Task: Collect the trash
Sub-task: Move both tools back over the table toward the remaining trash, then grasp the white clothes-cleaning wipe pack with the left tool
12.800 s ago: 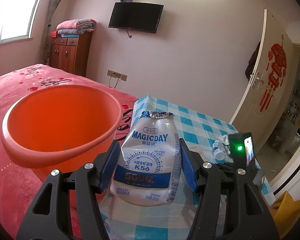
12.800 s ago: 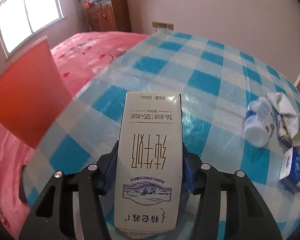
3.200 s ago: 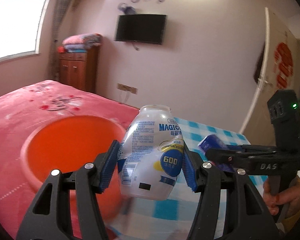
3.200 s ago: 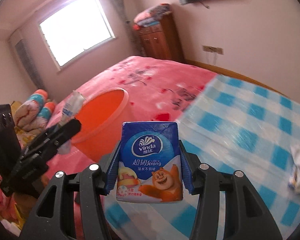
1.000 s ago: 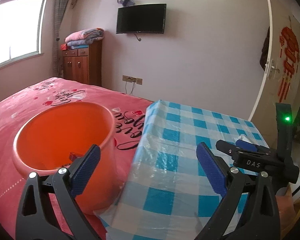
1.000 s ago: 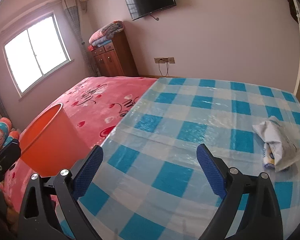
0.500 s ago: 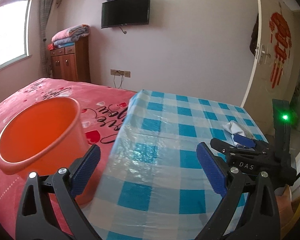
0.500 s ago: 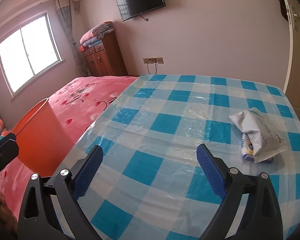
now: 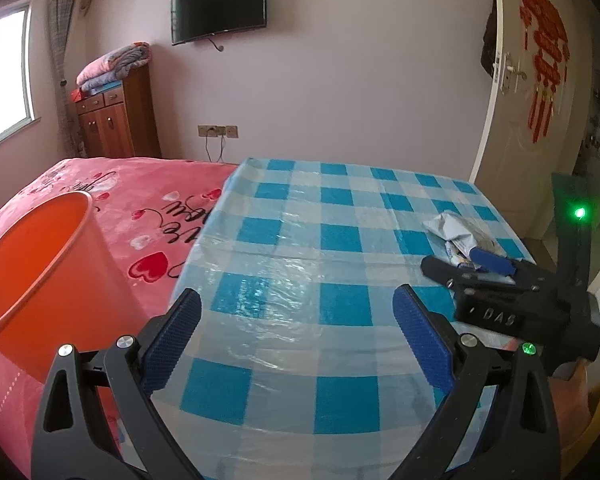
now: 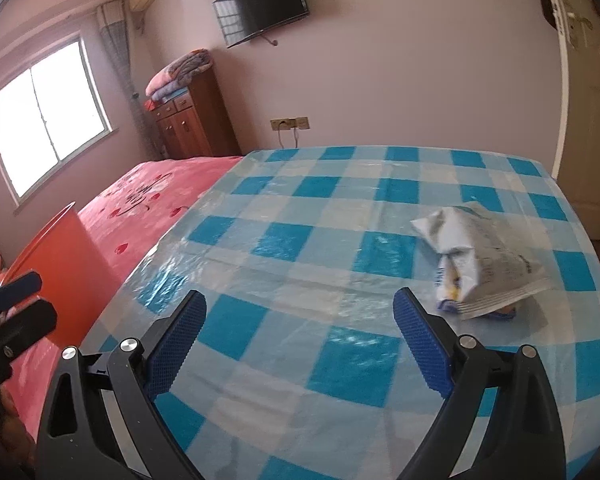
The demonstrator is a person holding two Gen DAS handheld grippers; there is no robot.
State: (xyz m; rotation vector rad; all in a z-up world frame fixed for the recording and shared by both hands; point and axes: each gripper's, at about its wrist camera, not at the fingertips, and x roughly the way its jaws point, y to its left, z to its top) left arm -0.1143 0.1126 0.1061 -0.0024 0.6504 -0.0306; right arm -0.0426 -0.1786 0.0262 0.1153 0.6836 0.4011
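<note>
Two claws are mine, one in each hand, and both stand with their blue-padded jaws spread wide and nothing between them. My left gripper [image 9: 297,320] hovers over the near part of the table [image 9: 340,208], whose blue-and-white checked cloth lies under a clear, shiny plastic sheet. My right gripper [image 10: 299,322] hangs over the same cloth further toward the table's right side; seen from the left wrist it pokes in at the right edge [image 9: 452,268], a green light glowing on its body. Just ahead of my right claw, off to its right and apart from the pads, the one piece of trash I can see on the table is a crumpled white wrapper [image 10: 480,264], lying on its side on the cloth with a little yellow and blue print showing underneath. To my left, beside the table's edge, the orange bucket [image 9: 40,264] sits on the pink bedspread [image 9: 148,200] with its red hearts; I cannot tell what is inside it from here. Further back stand a wooden cabinet [image 9: 116,120] with folded blankets [image 9: 112,68] on top, a wall socket, and a dark television [image 9: 219,6] mounted high on the wall. A white door [image 9: 540,120] with red hanging ornaments stands at the far right.
</note>
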